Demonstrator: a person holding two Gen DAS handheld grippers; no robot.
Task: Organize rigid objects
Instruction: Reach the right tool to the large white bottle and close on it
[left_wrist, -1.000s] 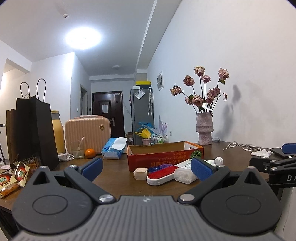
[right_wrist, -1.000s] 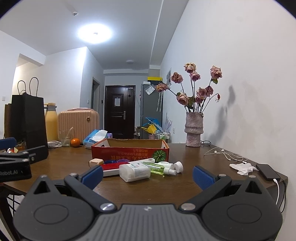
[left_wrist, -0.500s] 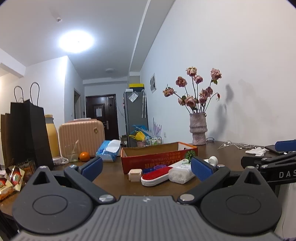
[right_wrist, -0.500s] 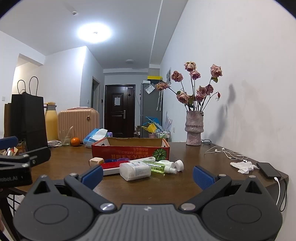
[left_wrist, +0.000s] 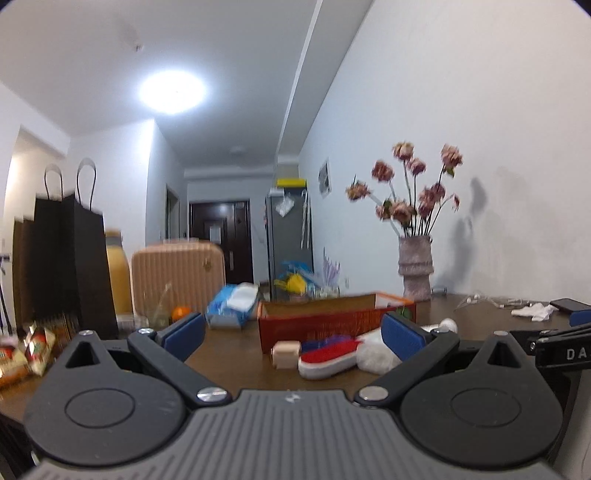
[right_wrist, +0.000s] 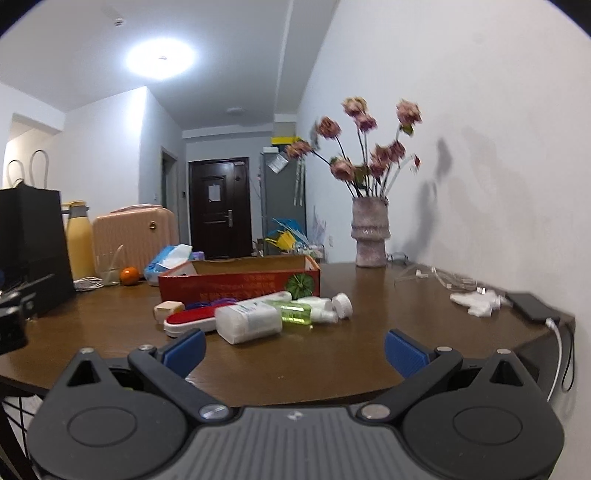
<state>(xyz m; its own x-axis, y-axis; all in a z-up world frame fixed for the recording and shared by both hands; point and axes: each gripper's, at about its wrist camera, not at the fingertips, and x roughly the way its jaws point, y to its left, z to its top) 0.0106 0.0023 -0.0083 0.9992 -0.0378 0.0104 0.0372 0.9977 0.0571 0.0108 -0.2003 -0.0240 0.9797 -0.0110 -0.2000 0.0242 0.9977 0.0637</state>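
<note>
Red open-topped cardboard box (right_wrist: 239, 282), mid-bench: I read it as the bin. Loose stock lies just in front of it, apparently awaiting sorting: white squat plastic jar (right_wrist: 248, 321), green clear bottle (right_wrist: 300, 313), white tube (right_wrist: 275, 296), red-and-white flat brush (right_wrist: 192, 319), pale wooden block (right_wrist: 168, 308). My left gripper (left_wrist: 291, 332) and right gripper (right_wrist: 293, 350) hover short of the pile, fingers spread wide, holding nothing. Brown wooden bench (right_wrist: 369, 332). Surrounds: pink ribbed vase (right_wrist: 370, 232), orange (right_wrist: 129, 276), black phone (right_wrist: 532, 306); nothing bars my approach.
</note>
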